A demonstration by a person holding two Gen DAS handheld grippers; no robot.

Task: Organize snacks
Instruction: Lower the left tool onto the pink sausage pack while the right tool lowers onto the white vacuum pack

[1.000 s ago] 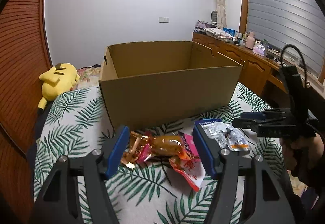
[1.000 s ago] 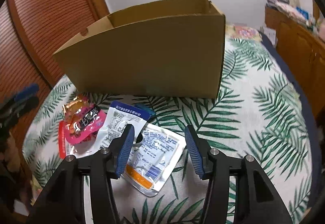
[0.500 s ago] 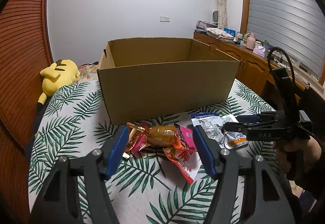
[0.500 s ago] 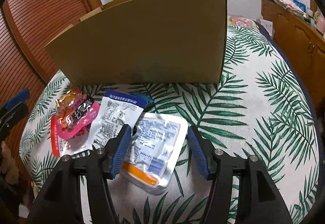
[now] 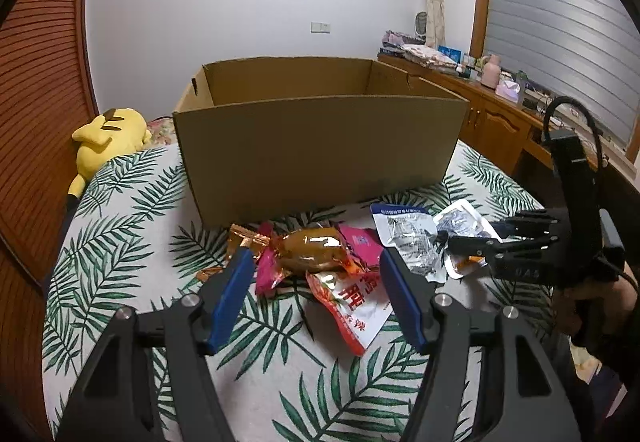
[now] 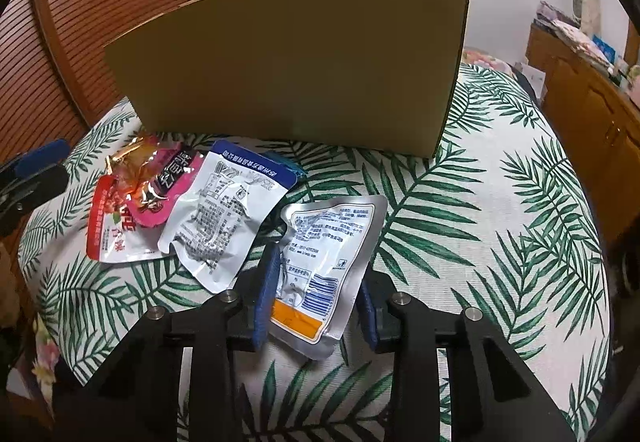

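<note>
An open cardboard box (image 5: pixel 320 153) (image 6: pixel 288 69) stands on the palm-leaf cloth. In front of it lie an orange packet (image 5: pixel 316 252), a pink packet (image 5: pixel 360 246), a red-and-white packet (image 5: pixel 352 302) and a white packet with a blue top (image 6: pixel 224 217). My left gripper (image 5: pixel 314 262) hovers open over the orange packet, touching nothing. My right gripper (image 6: pixel 316 274) points down at a silver packet (image 6: pixel 332 242). Its jaws are closing, and the blue pads press the packet's two sides so that it bows upward. The left wrist view shows the right gripper (image 5: pixel 468 242) low at that packet (image 5: pixel 460 219).
A yellow plush toy (image 5: pixel 108 133) lies at the far left beside the slatted wooden door (image 6: pixel 100 1). A wooden cabinet (image 5: pixel 500 121) with clutter on top runs along the right. The cloth to the right of the packets (image 6: pixel 500 242) is bare.
My right gripper has sunk onto the silver packet and its jaws have narrowed against it; the packet has bowed up. My left gripper stays open over the orange packet.
</note>
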